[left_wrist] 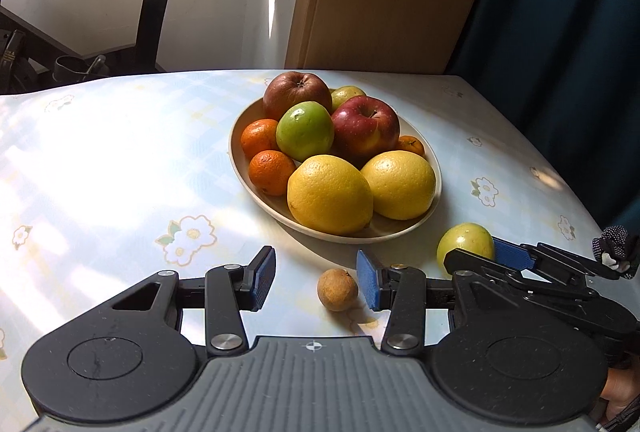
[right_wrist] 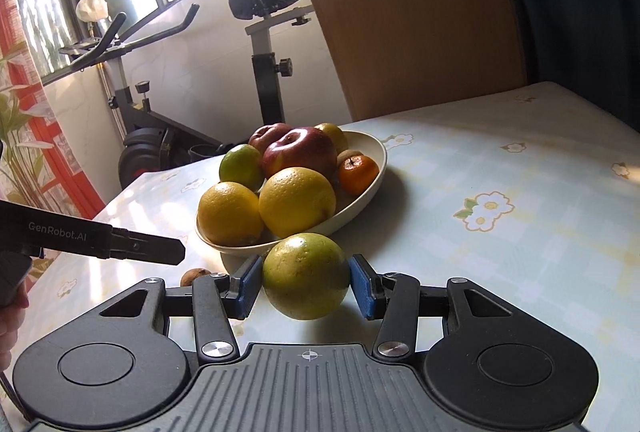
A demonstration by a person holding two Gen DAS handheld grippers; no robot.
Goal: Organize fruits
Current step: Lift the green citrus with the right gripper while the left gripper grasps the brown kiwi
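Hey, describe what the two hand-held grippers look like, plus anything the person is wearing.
Both are alike: the left hand-held gripper and the right hand-held gripper have black linkage arms with silver pivot screws, blue ribbed pads, round black side housings and a grey ridged base with a small crosshair mark. The left one's side reads GenRobot.AI in the right wrist view. A dark, white-dotted sleeve shows.

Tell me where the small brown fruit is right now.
In the left wrist view the small brown fruit lies on the table, just inside the left gripper's right pad, in front of the bowl.
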